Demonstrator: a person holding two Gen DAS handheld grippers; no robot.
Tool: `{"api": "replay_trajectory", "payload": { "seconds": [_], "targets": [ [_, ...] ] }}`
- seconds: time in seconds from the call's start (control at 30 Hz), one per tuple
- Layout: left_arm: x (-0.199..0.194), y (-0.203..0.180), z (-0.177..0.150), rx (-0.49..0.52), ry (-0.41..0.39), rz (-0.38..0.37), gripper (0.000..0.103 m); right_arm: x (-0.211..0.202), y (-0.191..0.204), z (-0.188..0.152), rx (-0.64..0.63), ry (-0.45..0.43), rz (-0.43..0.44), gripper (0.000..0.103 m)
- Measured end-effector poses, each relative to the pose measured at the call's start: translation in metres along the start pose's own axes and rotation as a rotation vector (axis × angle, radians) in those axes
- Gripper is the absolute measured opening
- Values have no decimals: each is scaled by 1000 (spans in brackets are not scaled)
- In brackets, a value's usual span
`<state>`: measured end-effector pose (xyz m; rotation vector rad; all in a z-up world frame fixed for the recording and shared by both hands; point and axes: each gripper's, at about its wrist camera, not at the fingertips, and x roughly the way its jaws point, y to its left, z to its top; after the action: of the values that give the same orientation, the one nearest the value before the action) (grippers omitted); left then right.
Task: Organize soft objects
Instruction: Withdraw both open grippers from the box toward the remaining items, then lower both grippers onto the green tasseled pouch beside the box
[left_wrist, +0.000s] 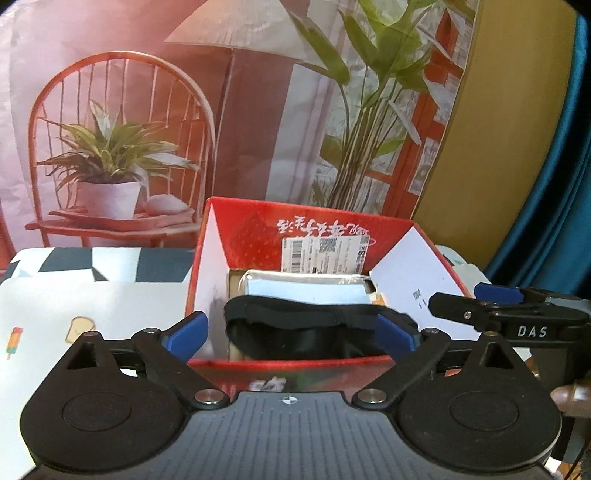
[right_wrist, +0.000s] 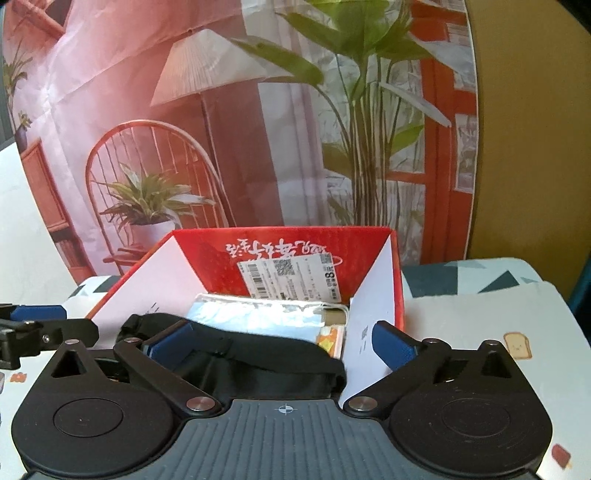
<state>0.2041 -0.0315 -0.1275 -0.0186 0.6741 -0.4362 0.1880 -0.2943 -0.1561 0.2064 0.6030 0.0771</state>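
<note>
A red cardboard box (left_wrist: 251, 229) (right_wrist: 207, 247) stands open with white flaps up. Inside, a black soft strap-like item (left_wrist: 295, 321) (right_wrist: 258, 354) lies across the front. Behind it rests a silvery packet with pale blue and white contents (left_wrist: 306, 290) (right_wrist: 258, 314). My left gripper (left_wrist: 291, 332) hovers at the box's near edge, open, its blue pads wide on either side of the black item and not pressing it. My right gripper (right_wrist: 282, 345) is open too, over the same black item, with nothing gripped. Each gripper shows at the edge of the other's view (left_wrist: 476, 301) (right_wrist: 37, 321).
The box sits on a white mat (left_wrist: 74, 306) printed with toast and ice lollies, over a dark geometric tablecloth (right_wrist: 461, 277). A printed backdrop (left_wrist: 147, 110) of a chair, plants and a lamp hangs close behind. A blue curtain (left_wrist: 554, 203) hangs at the right. A person's fingertip (left_wrist: 569, 400) shows.
</note>
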Motion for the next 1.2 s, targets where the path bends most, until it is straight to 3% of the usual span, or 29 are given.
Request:
{"api": "replay_trajectory", "payload": {
  "seconds": [0.67,1.2],
  "targets": [
    [-57,3,-61,8,-15,31,99,-58,16,-63,25,-42,10,103],
    [-60,21,-125,-80,69,51,96,-64,17,-124,6,52,-9,103]
  ]
}}
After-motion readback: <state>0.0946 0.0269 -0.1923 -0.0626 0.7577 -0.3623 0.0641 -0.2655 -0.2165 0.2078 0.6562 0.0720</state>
